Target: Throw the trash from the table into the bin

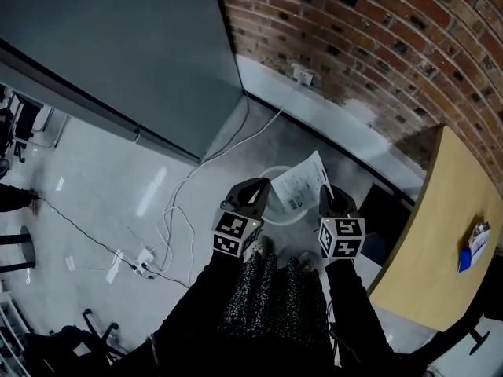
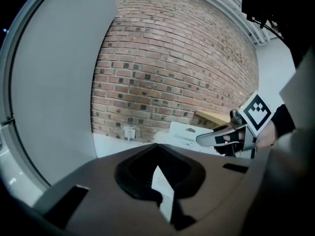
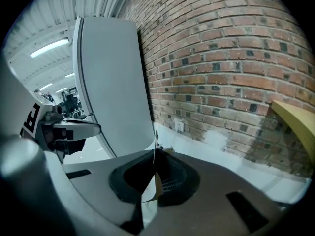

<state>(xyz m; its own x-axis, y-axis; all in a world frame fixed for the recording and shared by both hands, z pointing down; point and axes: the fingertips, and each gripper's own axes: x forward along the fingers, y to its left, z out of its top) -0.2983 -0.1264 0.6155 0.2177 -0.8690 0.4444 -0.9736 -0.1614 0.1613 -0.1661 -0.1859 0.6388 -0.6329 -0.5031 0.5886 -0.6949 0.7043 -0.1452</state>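
Right gripper point(image 3: 153, 183): clamping the paper point(image 1: 299, 181), holding it just above the bin point(image 1: 289, 217)
Left gripper point(image 2: 162, 193): hanging beside it, jaws together, carrying nothing clear
Left to do: dropping the paper; wrapper point(image 1: 474, 246) lying on the table point(image 1: 428, 242), far right

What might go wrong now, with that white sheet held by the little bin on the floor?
The white sheet in the right claw looks about as wide as the mouth of the bin; let go flat, it may catch the rim or glide onto the floor.
The left claw pinches a thin white scrap, which might cling or flutter past the bin.
Cables on the floor near the feet could trip the person.
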